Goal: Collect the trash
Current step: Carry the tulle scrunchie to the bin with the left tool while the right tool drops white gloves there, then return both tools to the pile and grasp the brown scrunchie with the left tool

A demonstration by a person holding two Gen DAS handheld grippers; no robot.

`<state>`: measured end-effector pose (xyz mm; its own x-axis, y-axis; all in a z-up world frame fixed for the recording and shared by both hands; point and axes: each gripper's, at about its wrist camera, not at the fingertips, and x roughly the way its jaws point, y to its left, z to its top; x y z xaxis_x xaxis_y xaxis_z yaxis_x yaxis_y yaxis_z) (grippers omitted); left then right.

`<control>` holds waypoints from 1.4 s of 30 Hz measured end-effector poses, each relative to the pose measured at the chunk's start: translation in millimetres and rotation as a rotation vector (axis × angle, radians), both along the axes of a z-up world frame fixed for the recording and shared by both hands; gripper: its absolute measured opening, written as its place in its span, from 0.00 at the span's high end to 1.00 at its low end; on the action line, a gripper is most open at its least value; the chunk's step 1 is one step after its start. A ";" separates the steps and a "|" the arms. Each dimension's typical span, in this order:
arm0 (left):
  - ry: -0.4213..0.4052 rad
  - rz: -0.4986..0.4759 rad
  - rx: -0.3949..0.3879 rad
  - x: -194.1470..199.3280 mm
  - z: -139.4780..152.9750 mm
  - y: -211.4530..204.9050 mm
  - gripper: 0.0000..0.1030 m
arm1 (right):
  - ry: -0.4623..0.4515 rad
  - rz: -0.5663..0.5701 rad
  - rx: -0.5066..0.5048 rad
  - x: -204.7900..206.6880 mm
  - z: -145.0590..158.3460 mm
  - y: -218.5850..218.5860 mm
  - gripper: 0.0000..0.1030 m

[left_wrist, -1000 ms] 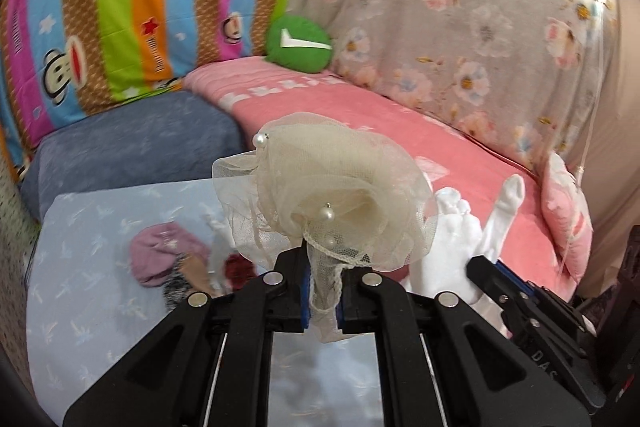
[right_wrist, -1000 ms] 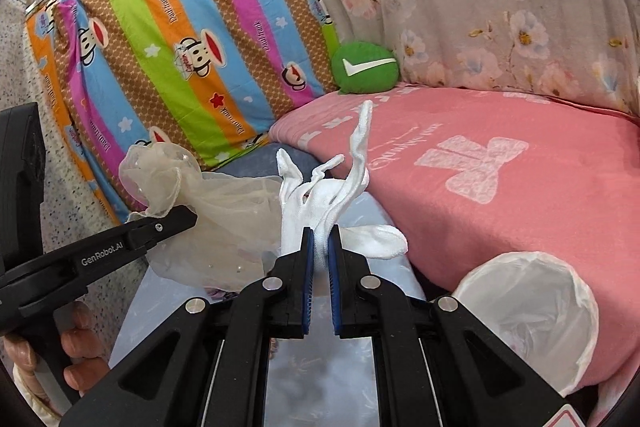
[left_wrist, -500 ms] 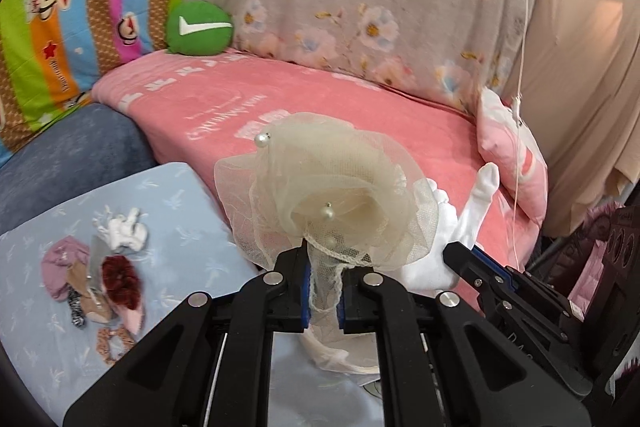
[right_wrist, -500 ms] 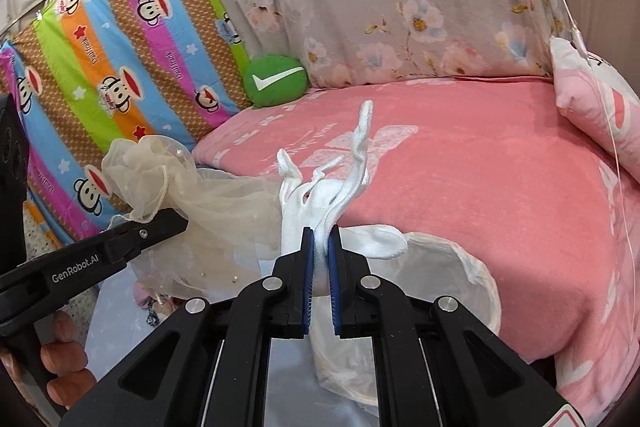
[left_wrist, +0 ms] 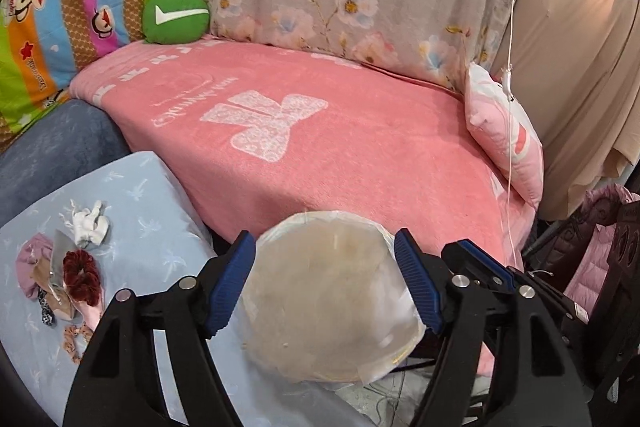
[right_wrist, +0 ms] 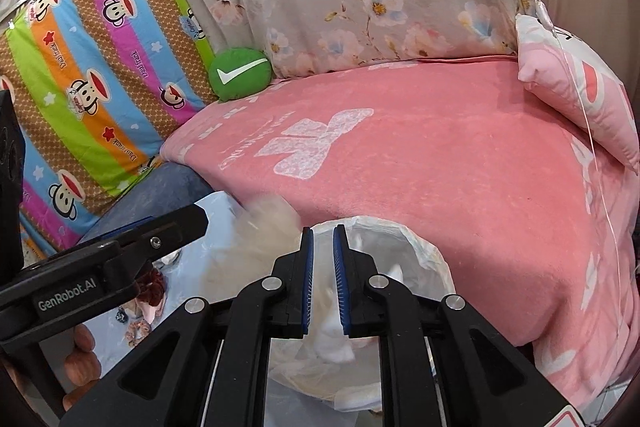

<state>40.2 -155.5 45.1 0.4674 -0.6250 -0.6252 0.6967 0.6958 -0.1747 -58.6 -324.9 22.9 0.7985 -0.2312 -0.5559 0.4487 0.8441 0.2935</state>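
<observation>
A trash bin lined with a white bag (left_wrist: 332, 291) stands between the blue-sheeted table and the pink bed; it also shows in the right wrist view (right_wrist: 420, 259). My left gripper (left_wrist: 324, 287) is wide open and empty above the bin's mouth. The cream tulle flower (right_wrist: 256, 247) is a blur dropping at the bin's left rim. My right gripper (right_wrist: 321, 283) is open by a narrow gap above the bin, and the white glove (right_wrist: 332, 339) falls blurred inside the bag.
A white glove (left_wrist: 88, 223), a red scrunchie (left_wrist: 80, 275), a pink cloth (left_wrist: 32, 259) and other small items lie on the blue-sheeted table (left_wrist: 160, 227). The pink bed (left_wrist: 320, 131) with a pink pillow (left_wrist: 504, 135) lies behind. A green cushion (left_wrist: 176, 17) sits at the back.
Both grippers have swung right over the bin and opened. The tulle flower has left the left gripper and the white glove has left the right; both are dropping toward the bag.
</observation>
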 end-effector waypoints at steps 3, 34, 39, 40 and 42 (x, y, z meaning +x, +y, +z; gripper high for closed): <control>0.004 0.012 0.015 3.8 -1.5 0.6 0.33 | -0.003 0.001 0.004 0.2 -0.9 1.3 0.80; 0.084 0.296 0.024 46.9 -41.3 114.8 0.33 | 0.060 0.216 -0.010 53.2 -18.8 100.7 0.63; 0.107 0.352 0.025 56.1 -49.6 140.9 0.33 | 0.070 0.262 -0.014 69.1 -20.7 124.9 0.62; 0.112 0.365 0.025 58.1 -51.5 146.7 0.33 | 0.073 0.272 -0.015 72.5 -21.9 130.7 0.62; 0.120 0.386 0.026 60.6 -55.1 157.5 0.33 | 0.079 0.290 -0.017 78.5 -23.6 139.9 0.62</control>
<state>100.8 2.0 -10.0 0.5876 -0.4009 -0.7028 0.3586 0.9077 -0.2179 19.9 -185.0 -0.7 0.7872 -0.0096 -0.6166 0.2089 0.9449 0.2521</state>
